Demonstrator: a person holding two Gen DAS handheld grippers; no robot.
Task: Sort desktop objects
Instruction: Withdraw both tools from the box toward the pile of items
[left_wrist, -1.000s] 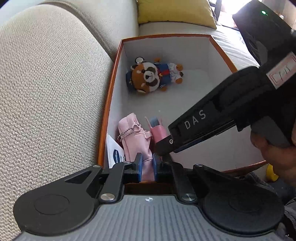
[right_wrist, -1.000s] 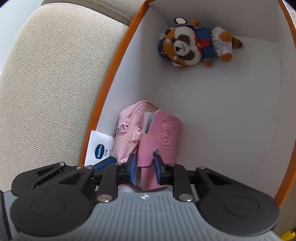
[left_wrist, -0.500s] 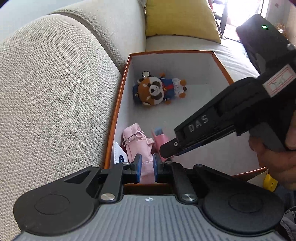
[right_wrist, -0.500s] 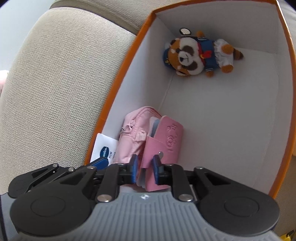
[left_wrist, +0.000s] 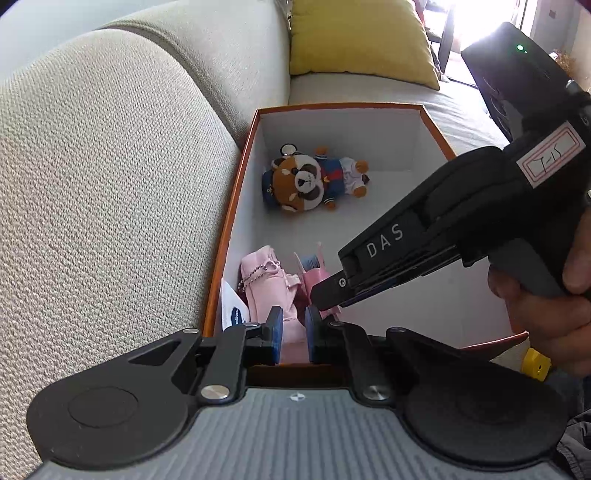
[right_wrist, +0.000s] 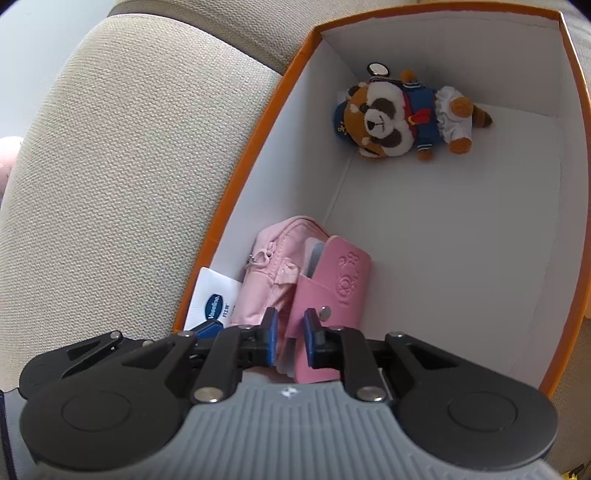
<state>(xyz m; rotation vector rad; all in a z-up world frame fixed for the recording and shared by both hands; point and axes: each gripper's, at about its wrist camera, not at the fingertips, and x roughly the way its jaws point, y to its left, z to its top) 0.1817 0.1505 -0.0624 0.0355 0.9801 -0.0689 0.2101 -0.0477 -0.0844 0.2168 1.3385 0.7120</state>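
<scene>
An orange box with a white inside (left_wrist: 236, 192) (right_wrist: 258, 133) sits on a beige sofa. A raccoon plush (left_wrist: 308, 181) (right_wrist: 402, 120) lies at its far end. A pink pouch (left_wrist: 266, 288) (right_wrist: 269, 273) stands at the near left wall, with a pink card holder (right_wrist: 332, 288) (left_wrist: 314, 275) beside it and a white Vaseline packet (right_wrist: 214, 302) (left_wrist: 231, 310) on the left. My left gripper (left_wrist: 293, 334) hangs above the pouch, jaws narrowly apart and empty. My right gripper (right_wrist: 288, 339) (left_wrist: 325, 299) is above the card holder, jaws slightly apart, apparently not pinching it.
The sofa backrest (left_wrist: 110, 184) rises along the box's left side. A yellow cushion (left_wrist: 354, 37) lies behind the box. A yellow object (left_wrist: 535, 363) sits by the box's near right corner. The right half of the box floor (right_wrist: 461, 240) is bare.
Both grippers have drawn back and up from the box. The pouch and card holder stay inside and look smaller. The right gripper's jaws have let go of the card holder.
</scene>
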